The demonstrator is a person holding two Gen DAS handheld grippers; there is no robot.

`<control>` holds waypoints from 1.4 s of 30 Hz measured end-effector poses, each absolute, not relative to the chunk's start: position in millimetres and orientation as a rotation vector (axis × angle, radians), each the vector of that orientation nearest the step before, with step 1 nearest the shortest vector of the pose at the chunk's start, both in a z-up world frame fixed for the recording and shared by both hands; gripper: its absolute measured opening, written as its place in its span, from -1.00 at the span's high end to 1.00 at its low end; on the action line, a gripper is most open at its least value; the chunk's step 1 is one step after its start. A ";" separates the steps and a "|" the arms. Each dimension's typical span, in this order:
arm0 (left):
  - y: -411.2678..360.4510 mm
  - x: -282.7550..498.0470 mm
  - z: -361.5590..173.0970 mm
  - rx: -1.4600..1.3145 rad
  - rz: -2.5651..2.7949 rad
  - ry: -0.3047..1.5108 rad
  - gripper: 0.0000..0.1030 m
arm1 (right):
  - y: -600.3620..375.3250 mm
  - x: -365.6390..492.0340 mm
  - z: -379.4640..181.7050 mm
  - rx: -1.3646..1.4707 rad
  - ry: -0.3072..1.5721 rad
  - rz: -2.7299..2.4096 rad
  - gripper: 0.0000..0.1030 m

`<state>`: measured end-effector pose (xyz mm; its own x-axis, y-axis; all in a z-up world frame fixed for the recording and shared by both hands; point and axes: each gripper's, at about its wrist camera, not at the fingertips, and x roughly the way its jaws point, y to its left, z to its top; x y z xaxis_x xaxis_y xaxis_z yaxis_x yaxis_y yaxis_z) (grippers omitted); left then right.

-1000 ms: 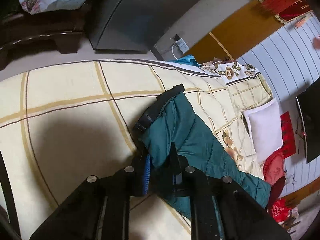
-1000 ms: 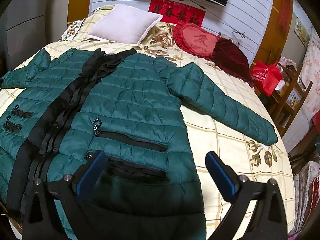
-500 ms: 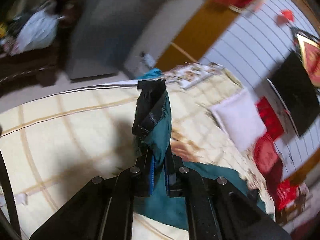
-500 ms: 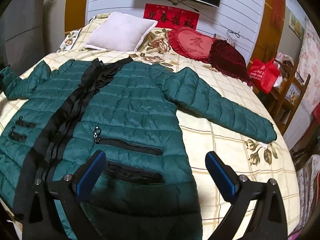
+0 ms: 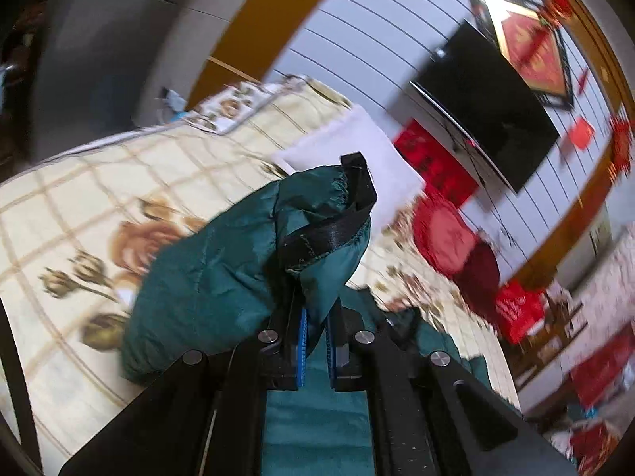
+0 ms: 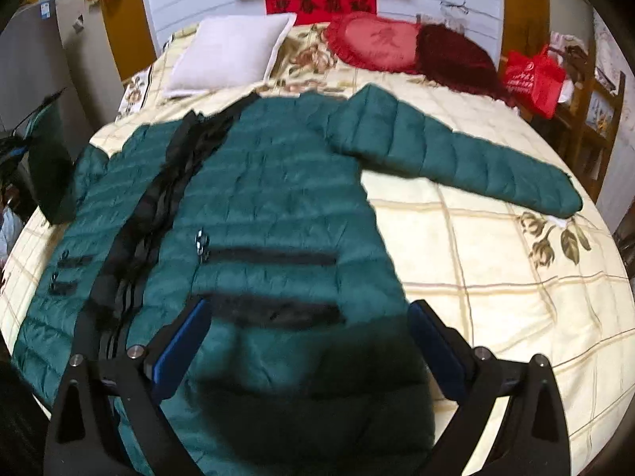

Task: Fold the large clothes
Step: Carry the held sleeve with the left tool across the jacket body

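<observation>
now, your left gripper (image 5: 315, 341) is pinched tight on the cuff end of the sleeve (image 5: 254, 261) of the green jacket (image 6: 254, 206), the black cuff band standing up at 12 o'clock of the fingers. your right gripper (image 6: 305, 345) hovers over the hem with fingers spread wide, nothing between them.

edges: jacket lies flat, front up, on the checked bedspread (image 6: 496, 277). its other sleeve (image 6: 468, 162) runs out toward 2 o'clock, cuff well short of the bed's edge. bare bedspread from 3 to 5 o'clock in the right view gives you open room. white pillow (image 6: 234, 51) at 11, red cushion (image 6: 377, 43) at 1, both apart from the collar.

against a second ago: the held sleeve lay on the bedspread; now it is lifted clear and swung toward the pillows. right view has drifted only slightly.
</observation>
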<state>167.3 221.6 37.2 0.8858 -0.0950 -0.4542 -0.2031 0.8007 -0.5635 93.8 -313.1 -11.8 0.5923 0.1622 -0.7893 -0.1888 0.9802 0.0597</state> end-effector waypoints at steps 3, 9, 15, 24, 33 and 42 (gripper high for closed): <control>185.1 178.9 32.7 -0.647 0.027 0.507 1.00 | -309.7 89.3 -13.8 -0.064 0.925 0.222 -0.96; 105.9 203.4 36.5 -0.587 -0.027 0.525 1.00 | -314.5 78.6 -14.8 -0.077 0.922 0.256 -0.96; 7.8 237.0 41.5 -0.521 -0.215 0.585 1.00 | -330.6 69.6 -11.9 -0.149 0.913 0.204 -0.96; -110.3 264.0 -11.5 -0.422 -0.377 0.770 1.00 | -367.5 64.2 -11.2 -0.135 0.922 0.127 -0.96; -127.7 266.0 -61.5 -0.385 -0.364 0.898 1.00 | -361.0 68.1 -10.9 -0.151 0.914 0.139 -0.96; -122.5 253.0 -55.6 -0.444 -0.530 0.922 0.61 | -350.0 78.5 -13.5 -0.180 0.927 0.081 -0.96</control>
<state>253.0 -122.5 -55.6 0.4947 -0.6031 -0.6257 0.2374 0.7864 -0.5703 78.5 -350.0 -13.5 0.5984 -0.0079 -0.8012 -0.1472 0.9818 -0.1197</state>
